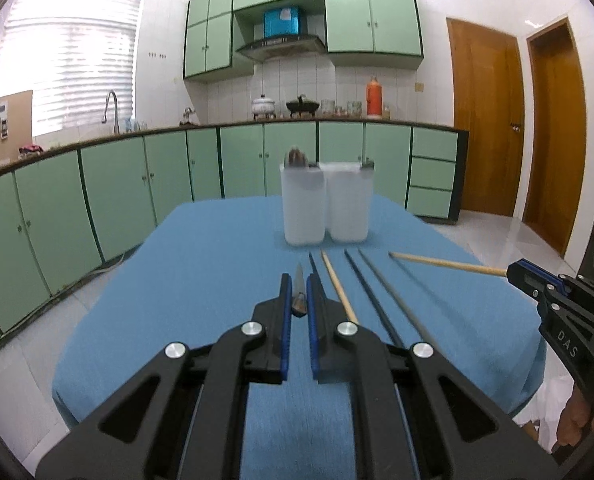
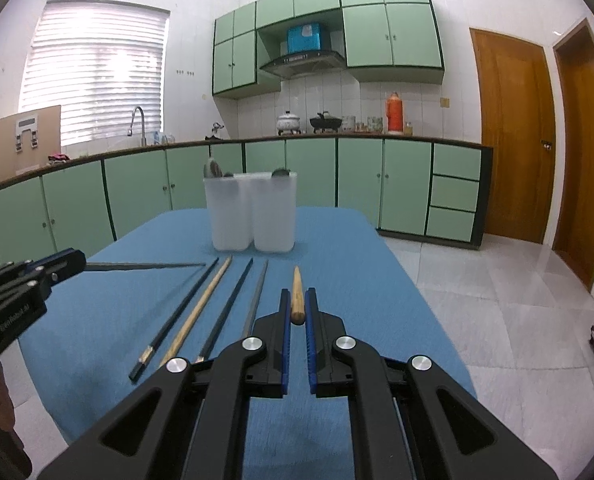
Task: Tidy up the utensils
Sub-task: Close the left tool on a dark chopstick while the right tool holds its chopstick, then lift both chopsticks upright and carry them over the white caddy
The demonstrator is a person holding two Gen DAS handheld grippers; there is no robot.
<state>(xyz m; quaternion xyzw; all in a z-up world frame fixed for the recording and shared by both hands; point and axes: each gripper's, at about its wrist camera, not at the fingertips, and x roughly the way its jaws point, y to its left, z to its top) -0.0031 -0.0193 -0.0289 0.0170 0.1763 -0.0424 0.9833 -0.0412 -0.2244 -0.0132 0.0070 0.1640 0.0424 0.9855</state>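
Observation:
My left gripper (image 1: 298, 286) is shut on a grey metal chopstick (image 1: 299, 286) and holds it above the blue tablecloth (image 1: 177, 300); the same chopstick shows in the right wrist view (image 2: 145, 266). My right gripper (image 2: 297, 300) is shut on a wooden chopstick (image 2: 297, 294), which also shows in the left wrist view (image 1: 449, 265). Several chopsticks lie in a row on the cloth: black ones (image 2: 177, 316), a wooden one (image 2: 201, 308) and a grey one (image 2: 257, 292). Two translucent white holders (image 1: 303, 204) (image 1: 347, 202) stand side by side behind them, with utensil ends sticking out.
The table's right edge (image 2: 417, 292) drops to a tiled floor. Green kitchen cabinets (image 1: 137, 184) run behind and to the left. Wooden doors (image 2: 513, 136) stand at the right.

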